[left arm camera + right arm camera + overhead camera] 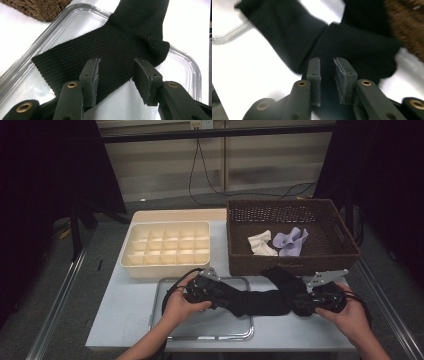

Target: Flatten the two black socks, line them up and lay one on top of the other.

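Near the front edge, left gripper [216, 296] with jaws apart around black sock [260, 301] (over clear tray [200, 332]); right gripper [299, 304] narrowly apart, sock between.

The tabletop [120, 320] is free to the left of the glass tray [165, 332], and a narrow strip is free along the near edge. Behind the tray, the divided box [167, 251] and the wicker basket [290, 265] stand just beside each other and block the far side. The black sock [260, 301] lies across the tray's right rim, touching the basket front.
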Motion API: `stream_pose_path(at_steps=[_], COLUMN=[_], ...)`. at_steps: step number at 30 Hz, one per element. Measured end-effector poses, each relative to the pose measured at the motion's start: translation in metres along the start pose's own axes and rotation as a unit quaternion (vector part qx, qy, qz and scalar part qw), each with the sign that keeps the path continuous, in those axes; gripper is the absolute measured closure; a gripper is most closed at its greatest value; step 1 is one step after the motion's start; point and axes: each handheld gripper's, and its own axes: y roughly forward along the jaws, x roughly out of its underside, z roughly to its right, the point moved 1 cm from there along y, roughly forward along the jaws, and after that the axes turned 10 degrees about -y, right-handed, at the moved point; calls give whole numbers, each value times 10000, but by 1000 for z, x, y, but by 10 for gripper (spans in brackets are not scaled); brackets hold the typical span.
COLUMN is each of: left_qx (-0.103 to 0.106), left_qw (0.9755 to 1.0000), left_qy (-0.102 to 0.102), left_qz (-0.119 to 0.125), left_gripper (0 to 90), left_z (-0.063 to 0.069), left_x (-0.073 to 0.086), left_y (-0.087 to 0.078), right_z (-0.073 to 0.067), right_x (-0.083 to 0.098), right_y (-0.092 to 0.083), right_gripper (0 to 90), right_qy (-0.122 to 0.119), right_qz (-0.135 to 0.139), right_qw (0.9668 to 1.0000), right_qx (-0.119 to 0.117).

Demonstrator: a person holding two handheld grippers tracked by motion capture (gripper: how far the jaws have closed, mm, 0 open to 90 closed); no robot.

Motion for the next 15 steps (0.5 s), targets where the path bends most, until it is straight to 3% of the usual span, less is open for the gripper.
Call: stream_pose_path(at_steps=[3,5,6,9,10,11,15], left_qx=[31,49,19,47,-93,44,73], left_qw=[10000,10000,10000,9999,10000,10000,10000], left_qy=[44,-36,36,-29,13,56,48], left_qz=[-9,60,43,90,-31,36,1], left_gripper=[546,540,537,525,522,521,517], left_z=[0,1,1,0,0,-1,0], left_x=[0,0,-1,0,-1,0,-1], left_y=[0,0,0,2,1,2,1], right_z=[8,15,19,28,31,33,37], right_x=[-7,-13,-16,-23,-24,-24,-19], right_y=[-2,2,6,22,29,35,58], right_gripper=[615,539,496,386,359,343,285], right_qy=[58,167,218,348,423,462,606], right_qz=[122,129,112,41,8,-55,-203], right_qw=[9997,9992,9989,9980,9974,9969,9957], right_qx=[226,339,399,535,586,642,665])
